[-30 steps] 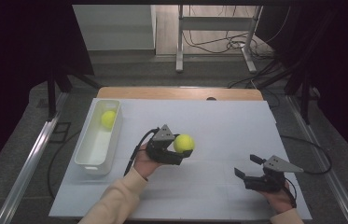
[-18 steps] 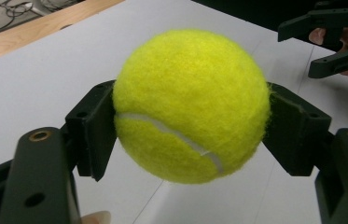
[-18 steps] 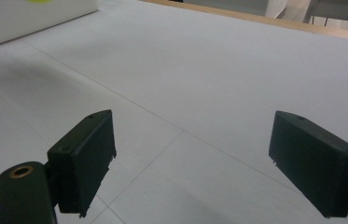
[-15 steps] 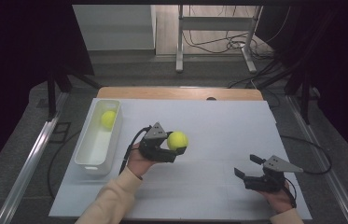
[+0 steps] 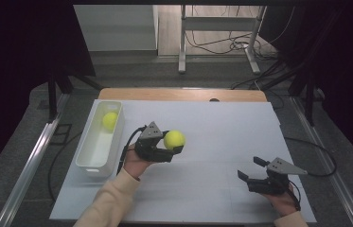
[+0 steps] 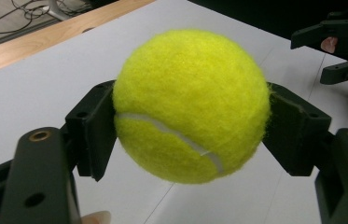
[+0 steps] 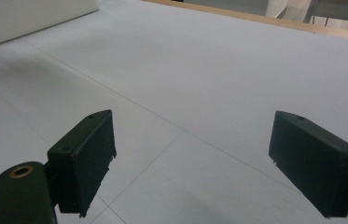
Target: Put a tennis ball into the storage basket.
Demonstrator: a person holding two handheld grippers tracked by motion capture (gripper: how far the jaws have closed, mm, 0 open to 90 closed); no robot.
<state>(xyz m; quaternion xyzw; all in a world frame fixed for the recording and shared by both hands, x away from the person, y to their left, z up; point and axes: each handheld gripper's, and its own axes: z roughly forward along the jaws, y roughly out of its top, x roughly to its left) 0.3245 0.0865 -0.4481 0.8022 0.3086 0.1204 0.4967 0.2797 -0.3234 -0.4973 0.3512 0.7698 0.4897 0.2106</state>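
- Since a second ago, my left gripper (image 5: 172, 147) has carried the tennis ball (image 5: 174, 139) slightly left, toward the white bin (image 5: 89, 161).
- The ball sits clamped between both jaws, above the white table (image 5: 221, 123).
- The bin, holding a second ball (image 5: 110, 120), lies near the table's left edge.
- My right gripper (image 5: 252, 169) rests open near the right edge; bare table lies between.

My left gripper (image 5: 172, 147) hung above the table, forearm angled in from below, jaws clamped on something. My right gripper (image 5: 252, 169) rested low at the right, its jaws spread wide with nothing between them.
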